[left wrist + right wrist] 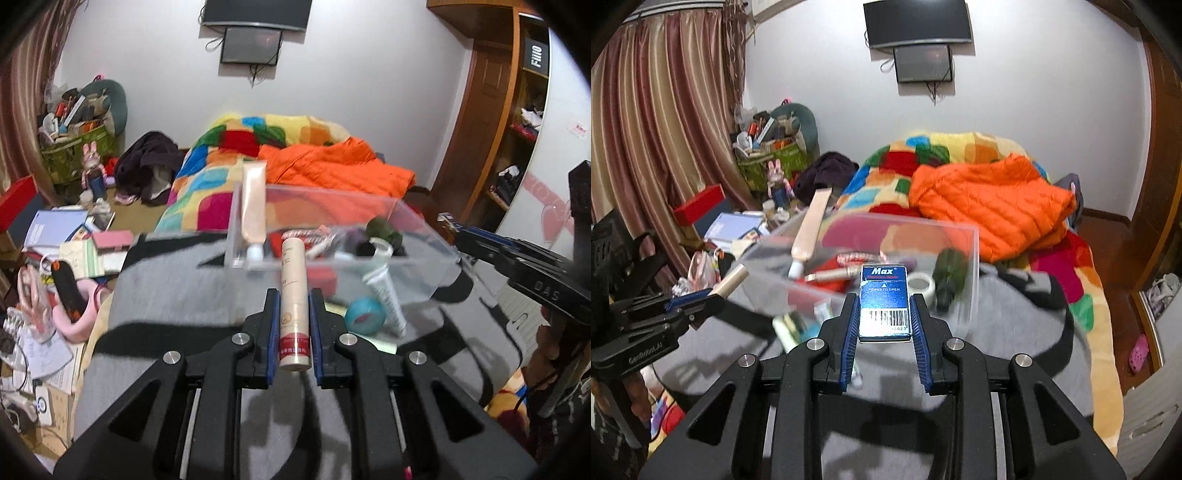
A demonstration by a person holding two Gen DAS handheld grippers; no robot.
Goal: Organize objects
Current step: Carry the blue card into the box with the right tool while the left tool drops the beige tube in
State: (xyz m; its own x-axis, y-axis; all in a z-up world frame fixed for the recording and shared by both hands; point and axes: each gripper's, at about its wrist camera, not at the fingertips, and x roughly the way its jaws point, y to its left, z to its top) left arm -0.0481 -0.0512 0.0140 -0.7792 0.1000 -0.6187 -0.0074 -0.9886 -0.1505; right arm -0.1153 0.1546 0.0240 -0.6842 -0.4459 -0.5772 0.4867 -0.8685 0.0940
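Left hand-held gripper (294, 314) clamping tube (293, 295), label blurred

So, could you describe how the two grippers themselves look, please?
Both are matte black plastic with angular, cut-out linkage arms and round silver pins. The left gripper and right gripper have blue ribbed pads lining the fingers. White lettering marks their side housings.

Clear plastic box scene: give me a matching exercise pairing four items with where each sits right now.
Items:
1. beige cylindrical bottle
2. blue Max box
3. peach squeeze tube
4. teal round ball

Places:
A. leaning upright in the clear plastic box
B. in the right claw
C. on the grey cloth by the clear box
D. in the left claw

Pairs: 1-D, 2-B, 3-A, 4-C
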